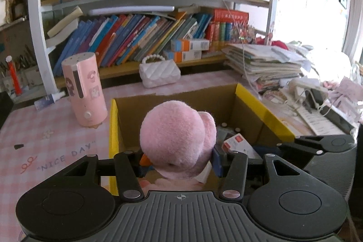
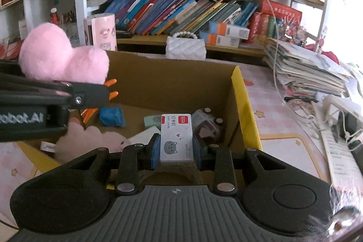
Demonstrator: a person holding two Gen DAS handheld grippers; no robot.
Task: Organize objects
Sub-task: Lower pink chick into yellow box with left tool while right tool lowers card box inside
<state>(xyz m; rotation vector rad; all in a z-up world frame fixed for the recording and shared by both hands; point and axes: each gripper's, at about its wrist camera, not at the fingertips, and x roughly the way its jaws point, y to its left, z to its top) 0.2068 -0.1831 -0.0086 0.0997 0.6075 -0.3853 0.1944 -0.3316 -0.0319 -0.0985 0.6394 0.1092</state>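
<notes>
Left gripper (image 1: 179, 162) clamped on pink plush (image 1: 177, 140) over cardboard box (image 1: 263, 110) left edge; right gripper (image 2: 175, 151) pinching staple box (image 2: 176, 140) inside. Lower before releasing, clear the walls.

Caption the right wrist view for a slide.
Right gripper holds a staples box over the cardboard box.

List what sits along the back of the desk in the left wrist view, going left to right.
Pink cylinder → white quilted purse → stack of papers. In front of them, the cardboard box and the left gripper's pink plush toy.
</notes>
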